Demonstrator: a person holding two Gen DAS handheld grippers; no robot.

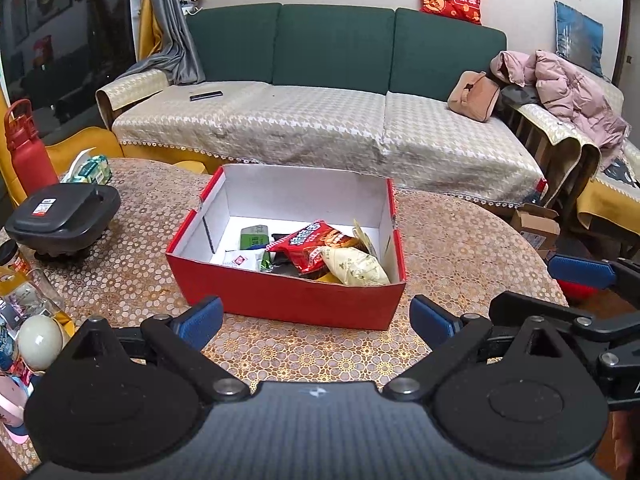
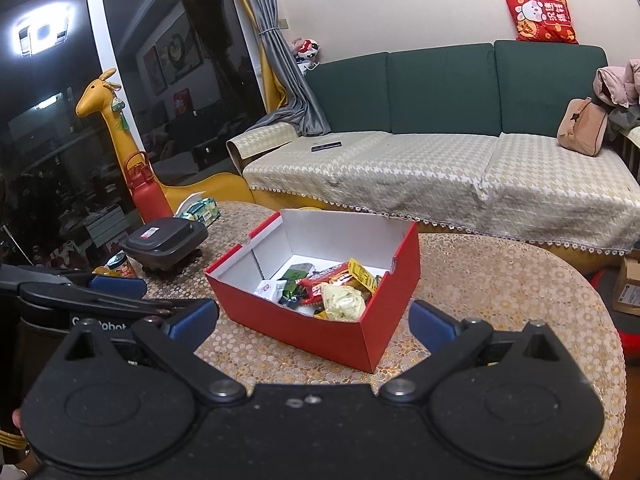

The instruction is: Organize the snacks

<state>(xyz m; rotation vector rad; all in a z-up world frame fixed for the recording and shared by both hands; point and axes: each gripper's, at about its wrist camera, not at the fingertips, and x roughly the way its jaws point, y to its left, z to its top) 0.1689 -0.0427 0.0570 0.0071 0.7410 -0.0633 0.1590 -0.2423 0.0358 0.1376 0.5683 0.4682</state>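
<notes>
My left gripper (image 1: 316, 322) and right gripper (image 2: 314, 320) both hang wide apart and empty above the table (image 1: 460, 248). Just beyond them the red box (image 1: 288, 300) holds the snacks (image 1: 320, 246); no loose snacks show, so sorting looks nearly finished.
</notes>
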